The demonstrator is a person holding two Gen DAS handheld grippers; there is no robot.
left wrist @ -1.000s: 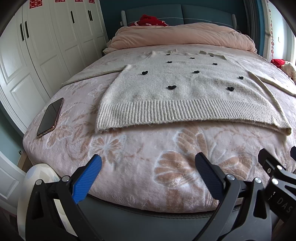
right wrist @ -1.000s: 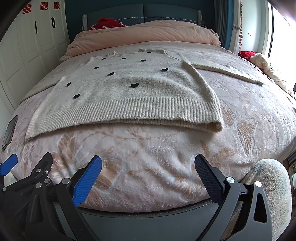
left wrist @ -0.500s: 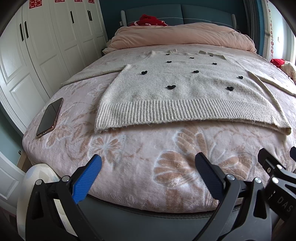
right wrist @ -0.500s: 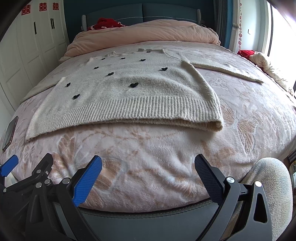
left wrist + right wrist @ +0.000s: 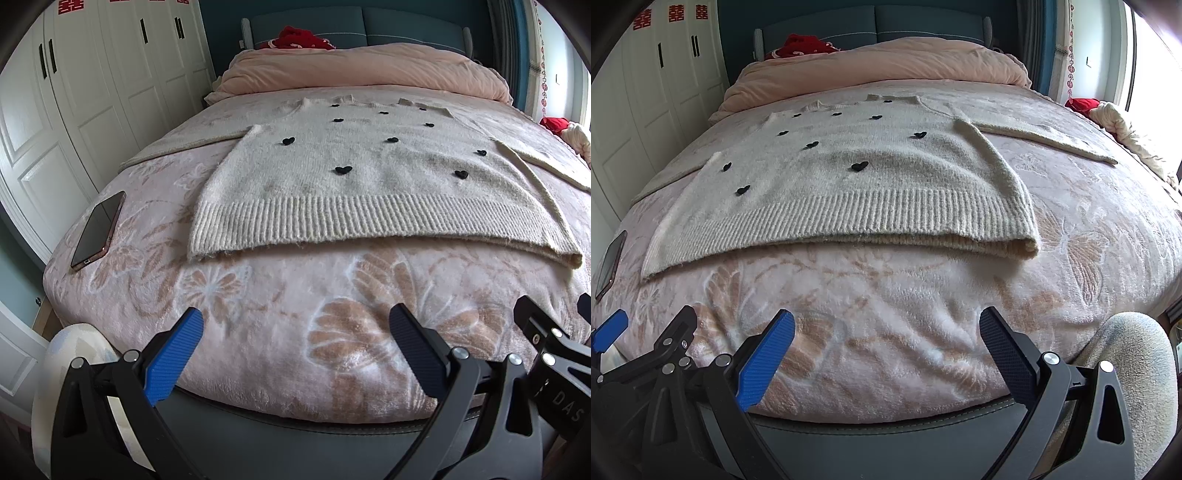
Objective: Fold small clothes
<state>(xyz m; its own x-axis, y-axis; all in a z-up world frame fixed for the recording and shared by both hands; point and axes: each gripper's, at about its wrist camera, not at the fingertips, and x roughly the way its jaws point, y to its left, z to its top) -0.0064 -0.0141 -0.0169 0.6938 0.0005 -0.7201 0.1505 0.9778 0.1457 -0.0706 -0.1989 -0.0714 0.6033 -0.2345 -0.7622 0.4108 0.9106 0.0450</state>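
A cream knit sweater point(image 5: 369, 184) with small black hearts lies flat on the bed, ribbed hem towards me and both sleeves spread out sideways. In the right wrist view the same sweater point(image 5: 849, 184) shows its hem's right corner nearest. My left gripper point(image 5: 295, 332) hovers open at the foot of the bed, well short of the hem, nothing between its fingers. My right gripper point(image 5: 886, 332) is open too, beside the left one and equally far from the hem. The left gripper point(image 5: 613, 334) shows at the lower left edge of the right wrist view.
A phone point(image 5: 98, 229) lies on the pink floral blanket point(image 5: 258, 295) left of the sweater. A pink duvet point(image 5: 362, 70) is bunched at the headboard with a red item point(image 5: 295, 37) behind. White wardrobe doors point(image 5: 92, 92) stand left; a fuzzy knee point(image 5: 1130, 369) is at lower right.
Both grippers have crept a little closer to the bed; the sweater looks slightly larger and lower in view. Both stay open.
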